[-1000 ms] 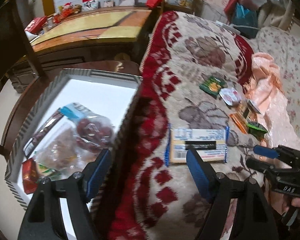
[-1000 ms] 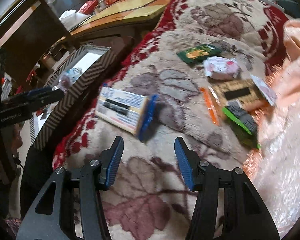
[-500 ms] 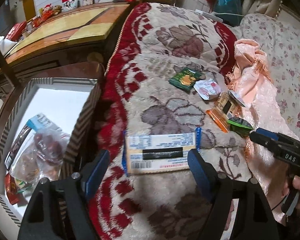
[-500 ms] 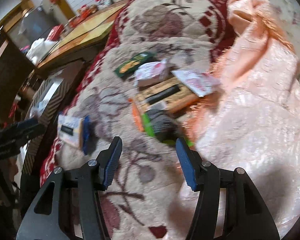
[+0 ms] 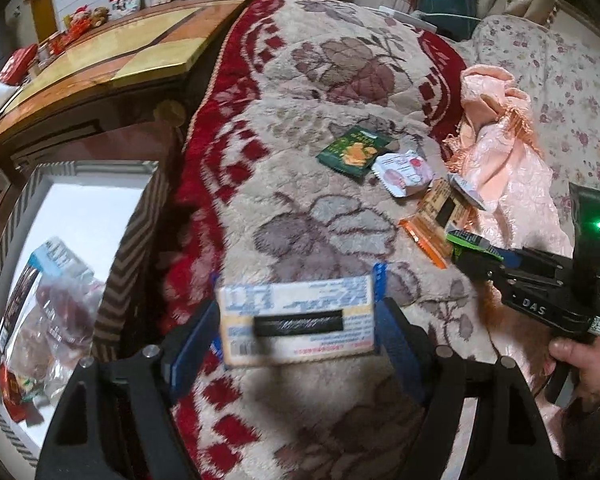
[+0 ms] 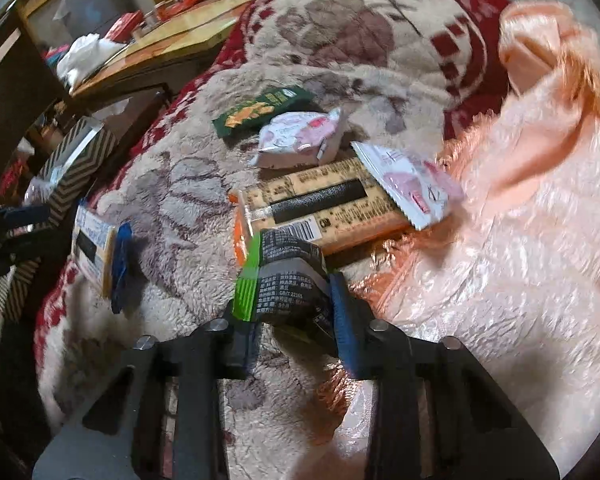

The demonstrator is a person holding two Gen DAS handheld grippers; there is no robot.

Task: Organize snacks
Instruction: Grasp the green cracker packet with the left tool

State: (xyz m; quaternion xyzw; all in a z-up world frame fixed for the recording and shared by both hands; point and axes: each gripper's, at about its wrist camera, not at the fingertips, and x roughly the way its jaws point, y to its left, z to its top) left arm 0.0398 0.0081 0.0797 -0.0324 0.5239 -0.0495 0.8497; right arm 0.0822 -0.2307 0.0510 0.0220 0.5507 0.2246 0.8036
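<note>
Right gripper (image 6: 290, 312) just narrowed, clamped on green-black pack (image 6: 288, 280) at blanket's (image 6: 180, 184) edge, cracker box (image 6: 320, 208) at twelve o'clock. Left gripper (image 5: 296, 332) wide, straddling blue-ended box (image 5: 296, 320); bin (image 5: 124, 248) at nine o'clock.

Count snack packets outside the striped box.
6: blue-edged pack at left gripper, black-green pack between right gripper's just-closing jaws, orange pack, two pink-white packets, dark-green packet; cloth may hide more.

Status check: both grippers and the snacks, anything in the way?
Left gripper straddling blue-edged pack, grip unclear. Right gripper just closed on green-black packet. Orange pack touching behind it.
</note>
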